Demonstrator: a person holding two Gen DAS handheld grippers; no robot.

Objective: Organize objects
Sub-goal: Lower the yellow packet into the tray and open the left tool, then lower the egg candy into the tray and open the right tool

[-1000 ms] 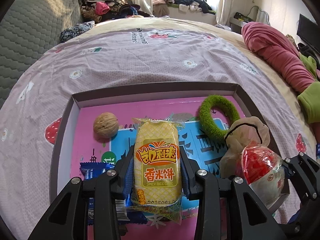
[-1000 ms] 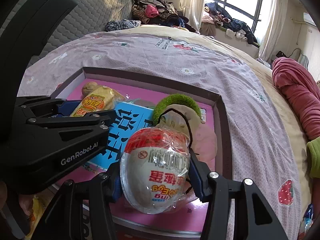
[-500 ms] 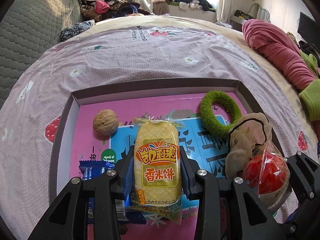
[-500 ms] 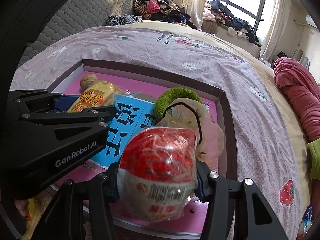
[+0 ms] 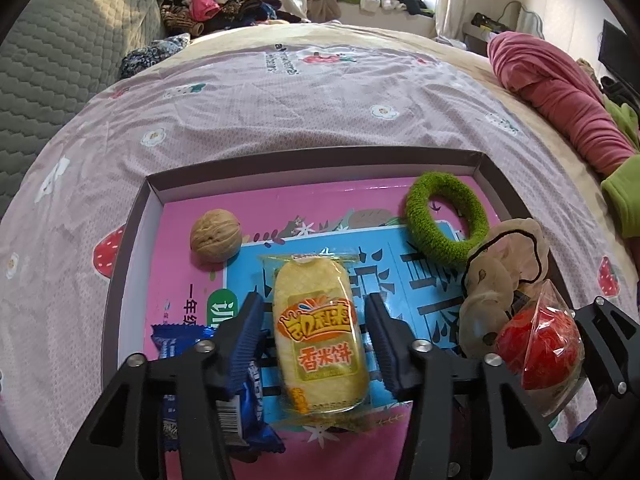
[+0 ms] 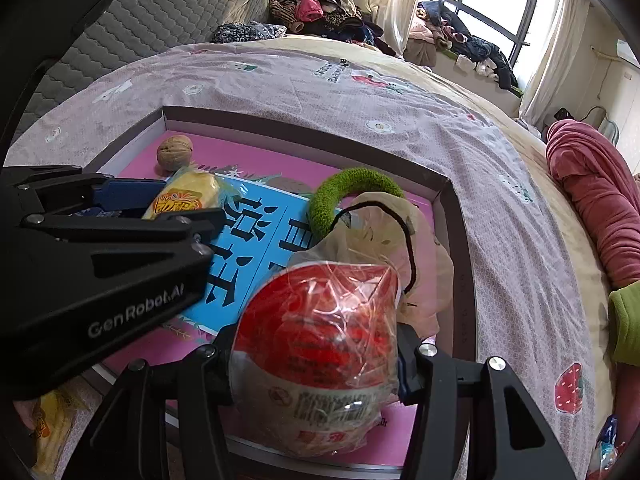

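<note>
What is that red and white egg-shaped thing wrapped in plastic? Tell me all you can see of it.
The egg-shaped snack has a red upper half and a white lower half with printed text and a barcode, all under crinkly clear plastic wrap. The right tongs grip it on both sides, red end pointing forward, above the near right corner of the box. Just behind it lies a beige fabric scrunchie; whether they touch is unclear.

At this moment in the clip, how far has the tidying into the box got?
Already in the box lid: walnut, green ring, beige scrunchie and blue snack packet. The left gripper stands open around the rice cracker pack, apparently just released. The right gripper is shut on the red-and-white wrapped egg, not yet placed. Another yellow pack waits outside.
</note>
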